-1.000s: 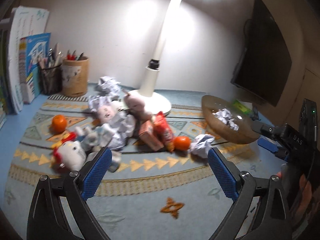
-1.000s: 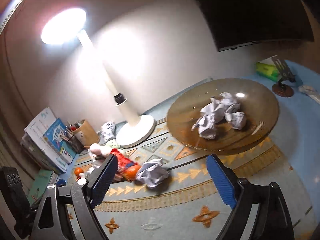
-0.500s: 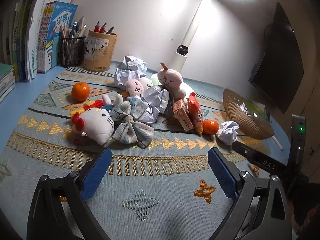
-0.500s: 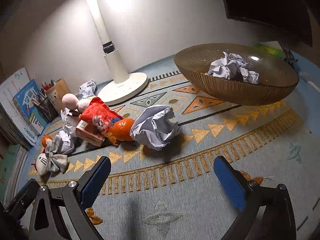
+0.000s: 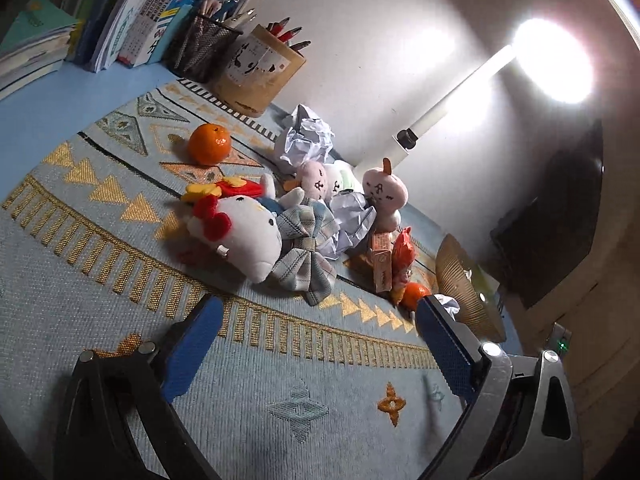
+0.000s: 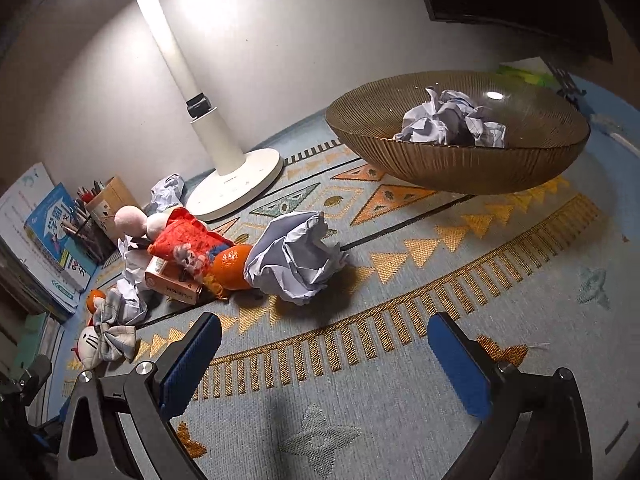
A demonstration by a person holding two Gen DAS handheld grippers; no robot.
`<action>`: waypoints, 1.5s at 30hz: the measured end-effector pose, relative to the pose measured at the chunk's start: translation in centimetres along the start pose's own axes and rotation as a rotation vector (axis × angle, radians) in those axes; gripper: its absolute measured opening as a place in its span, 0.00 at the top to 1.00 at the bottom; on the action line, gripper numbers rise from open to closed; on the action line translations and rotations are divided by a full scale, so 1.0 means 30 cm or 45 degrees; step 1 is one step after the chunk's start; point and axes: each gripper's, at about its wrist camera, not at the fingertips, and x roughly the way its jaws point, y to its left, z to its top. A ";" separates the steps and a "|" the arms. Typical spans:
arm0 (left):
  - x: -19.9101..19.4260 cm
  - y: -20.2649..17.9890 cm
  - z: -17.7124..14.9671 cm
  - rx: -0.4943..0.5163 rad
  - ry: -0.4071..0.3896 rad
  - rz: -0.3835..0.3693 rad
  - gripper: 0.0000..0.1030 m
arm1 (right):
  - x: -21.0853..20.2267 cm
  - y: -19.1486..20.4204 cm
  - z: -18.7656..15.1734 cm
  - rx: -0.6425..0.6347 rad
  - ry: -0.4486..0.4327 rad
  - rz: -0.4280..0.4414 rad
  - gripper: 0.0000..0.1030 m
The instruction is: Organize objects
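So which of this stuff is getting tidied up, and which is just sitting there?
For tidying:
- crumpled paper ball
- amber bowl, already holding paper
- oranges
- white kitty plush
- pink plush
- snack packet
- small box

Just sitting there:
- desk lamp
- pencil cups
- books
- rug

Both claws are open and empty.

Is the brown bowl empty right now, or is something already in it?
Not empty. The brown bowl holds crumpled paper; no fruit or toys show inside it.
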 end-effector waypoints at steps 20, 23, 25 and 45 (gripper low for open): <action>0.328 -0.096 0.172 0.403 0.195 0.377 0.30 | -0.011 -0.001 0.004 -0.005 -0.025 0.017 0.00; 0.368 -0.098 0.165 0.420 0.197 0.377 0.55 | -0.011 -0.006 0.005 0.004 -0.022 0.026 0.00; 0.362 -0.096 0.164 0.398 0.197 0.348 0.61 | -0.012 -0.007 0.004 0.009 -0.023 0.025 0.00; 0.174 -0.110 0.065 0.307 0.018 0.216 0.85 | 0.034 -0.044 0.060 0.177 0.005 0.060 0.00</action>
